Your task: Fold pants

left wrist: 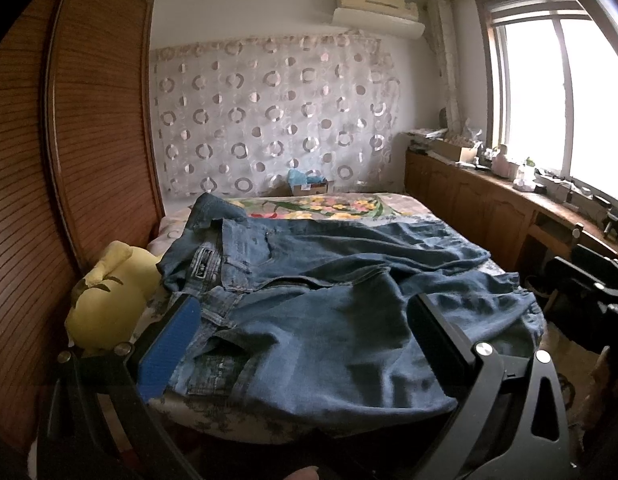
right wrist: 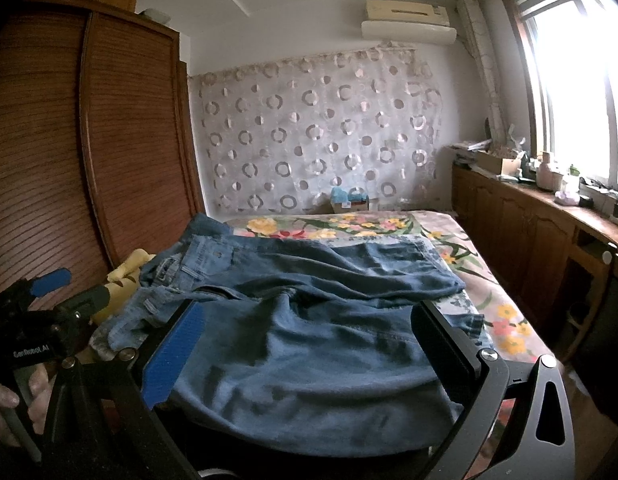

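Observation:
Blue denim pants point(left wrist: 309, 280) lie rumpled across the flowered bed point(left wrist: 341, 206), waistband to the left and legs running right. My left gripper point(left wrist: 301, 300) is open over the near waistband and hip area, its blue-padded finger point(left wrist: 169, 352) at the waistband edge. My right gripper point(right wrist: 307, 308) is also open, over the near leg of the pants point(right wrist: 309, 360), holding nothing. In the right wrist view the left gripper's body point(right wrist: 41, 320) shows at the left, held by a hand point(right wrist: 5, 400).
A yellow plush toy point(left wrist: 105, 300) lies at the bed's left edge beside the wooden wardrobe point(left wrist: 69, 160). A wooden counter with clutter point(left wrist: 509, 184) runs under the window on the right. A small box point(left wrist: 309, 186) sits at the bed's far end.

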Motion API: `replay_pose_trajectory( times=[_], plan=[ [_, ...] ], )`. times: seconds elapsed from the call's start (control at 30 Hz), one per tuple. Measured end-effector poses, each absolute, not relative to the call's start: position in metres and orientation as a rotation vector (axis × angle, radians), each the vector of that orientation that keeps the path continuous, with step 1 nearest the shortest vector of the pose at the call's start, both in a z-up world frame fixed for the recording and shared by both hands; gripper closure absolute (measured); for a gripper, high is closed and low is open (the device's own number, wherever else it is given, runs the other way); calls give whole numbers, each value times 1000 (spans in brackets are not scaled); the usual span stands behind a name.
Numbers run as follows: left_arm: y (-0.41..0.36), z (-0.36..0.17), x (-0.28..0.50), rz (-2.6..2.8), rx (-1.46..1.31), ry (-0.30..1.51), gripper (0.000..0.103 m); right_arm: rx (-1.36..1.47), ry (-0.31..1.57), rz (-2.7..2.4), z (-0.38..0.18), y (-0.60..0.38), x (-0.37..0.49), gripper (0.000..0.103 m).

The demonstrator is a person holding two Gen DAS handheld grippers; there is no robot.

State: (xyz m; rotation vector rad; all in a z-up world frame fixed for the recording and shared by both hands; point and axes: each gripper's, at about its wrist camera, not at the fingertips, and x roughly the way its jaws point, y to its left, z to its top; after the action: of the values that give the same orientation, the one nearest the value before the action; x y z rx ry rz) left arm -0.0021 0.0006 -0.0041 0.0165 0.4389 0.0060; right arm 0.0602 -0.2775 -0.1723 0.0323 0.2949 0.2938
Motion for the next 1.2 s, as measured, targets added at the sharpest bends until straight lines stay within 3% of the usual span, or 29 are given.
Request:
replay_pose_trajectory(
  times=[0.67,1.1,1.2],
  plan=[
    [67,-48,24,48,-6,570,0,-11,427,140,-208,-333,69,1],
    [123,-82,38,105,-82,634,0,34,530,85,-218,-366,68,9],
    [134,-91,42,109,-99,648,4,35,544,81,-219,-374,65,11]
  ],
)
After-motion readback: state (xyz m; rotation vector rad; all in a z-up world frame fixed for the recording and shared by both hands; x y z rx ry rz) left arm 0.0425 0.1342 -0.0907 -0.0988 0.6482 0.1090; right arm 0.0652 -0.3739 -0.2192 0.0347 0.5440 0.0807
